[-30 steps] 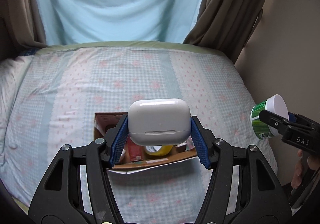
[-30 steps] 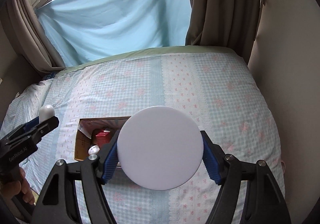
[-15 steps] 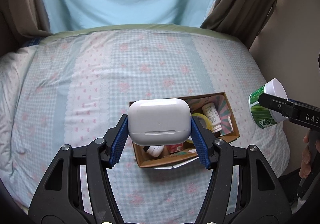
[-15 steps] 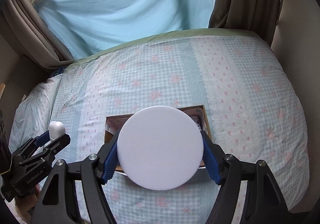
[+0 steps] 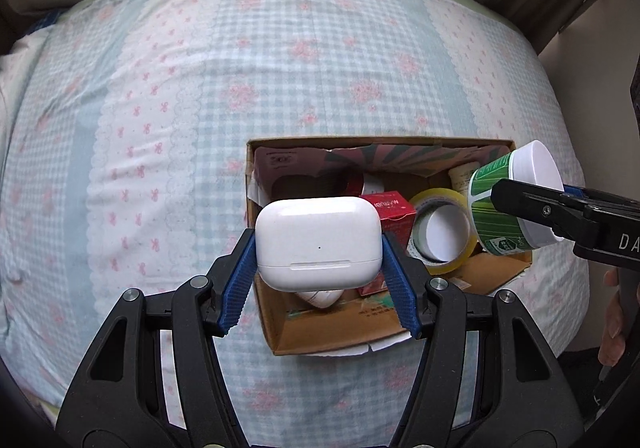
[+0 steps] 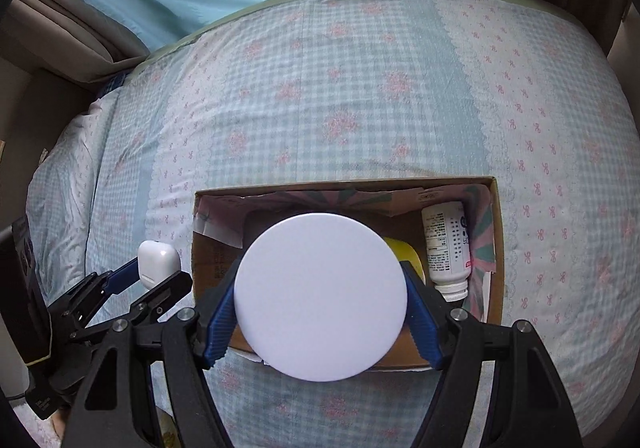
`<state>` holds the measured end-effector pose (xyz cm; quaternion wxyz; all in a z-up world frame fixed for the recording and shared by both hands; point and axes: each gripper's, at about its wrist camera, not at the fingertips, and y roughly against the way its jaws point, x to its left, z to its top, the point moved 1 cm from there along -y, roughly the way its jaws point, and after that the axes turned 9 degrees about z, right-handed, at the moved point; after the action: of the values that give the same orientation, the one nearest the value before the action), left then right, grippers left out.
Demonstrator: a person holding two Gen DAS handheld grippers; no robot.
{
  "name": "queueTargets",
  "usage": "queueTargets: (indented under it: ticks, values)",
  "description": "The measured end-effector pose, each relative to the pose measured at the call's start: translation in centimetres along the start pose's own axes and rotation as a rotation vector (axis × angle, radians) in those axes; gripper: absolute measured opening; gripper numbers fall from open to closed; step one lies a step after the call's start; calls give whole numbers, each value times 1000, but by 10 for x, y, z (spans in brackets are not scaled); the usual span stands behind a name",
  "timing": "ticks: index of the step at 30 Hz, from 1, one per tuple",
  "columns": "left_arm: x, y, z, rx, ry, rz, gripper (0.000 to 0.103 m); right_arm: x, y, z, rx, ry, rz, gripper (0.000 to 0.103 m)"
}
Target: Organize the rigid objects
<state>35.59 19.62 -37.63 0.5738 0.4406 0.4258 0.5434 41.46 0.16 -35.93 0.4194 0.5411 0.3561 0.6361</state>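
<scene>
The left gripper (image 5: 319,244) clamps a white earbud case (image 5: 318,242) between its blue pads, jaws partly closed, above the cardboard box (image 5: 280,332). At its 3 o'clock, the right gripper (image 6: 320,304) grips a white-lidded green jar (image 5: 512,200) over the same box, near the tape roll (image 5: 440,232).

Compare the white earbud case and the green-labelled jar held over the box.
The earbud case is a rounded white box with no label; the jar is a cylinder with a green label and a flat white lid. The case sits in the left tongs, the jar in the right tongs. The jar looks the bulkier. Both are clamped between blue pads above the open cardboard box.
</scene>
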Motion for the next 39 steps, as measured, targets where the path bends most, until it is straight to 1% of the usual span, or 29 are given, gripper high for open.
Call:
queueTargets:
  ticks: [3,5,8,11,15,18,20,21,22,23,24,25,26,27,28,30,33,36,39]
  values:
    - [-3,-27,4,59,-34,20,57,-10,-24,8,51,-18,-2,69]
    - [-4,-43,7,97,-36,22,57,-15,-39,15,83,-33,2,69]
    - [-6,-60,11,129,-39,27,57,-21,-60,25,128,-40,11,69]
    - [-14,-72,16,157,-70,45,57,-26,-72,36,153,-50,12,69]
    - [-26,-78,20,166,-143,67,57,-33,-79,43,173,-74,29,69]
    - [-32,-81,20,168,-183,73,57,-28,-83,43,188,-42,16,69]
    - [-34,-80,21,171,-187,77,58,-26,-84,41,193,-32,11,69]
    - [-34,-79,21,171,-185,80,59,-26,-83,40,188,-36,9,69]
    - [-33,-76,22,163,-186,92,71,-26,-81,39,180,-38,12,69]
    - [-32,-72,22,148,-193,108,80,-26,-78,38,165,-36,21,70]
    - [-31,-68,22,138,-197,85,87,-25,-74,38,147,-30,19,82]
    - [-30,-64,21,134,-195,61,102,-24,-69,37,130,-21,-1,98]
    - [-28,-60,20,120,-194,73,103,-24,-64,35,111,-9,-23,103]
    - [-28,-57,19,116,-201,88,103,-24,-59,34,93,6,-47,103]
    - [-27,-55,16,116,-205,87,103,-25,-54,32,87,15,-76,103]
    - [-24,-50,13,111,-196,84,103,-30,-50,28,111,17,-109,103]
    - [-21,-40,9,109,-177,87,103,-37,-43,20,112,-8,-112,103]
    - [-19,-27,3,86,-155,88,103,-41,-34,12,103,-49,-95,103]
    - [-20,-9,-3,58,-148,93,103,-37,-22,3,91,-59,-90,103]
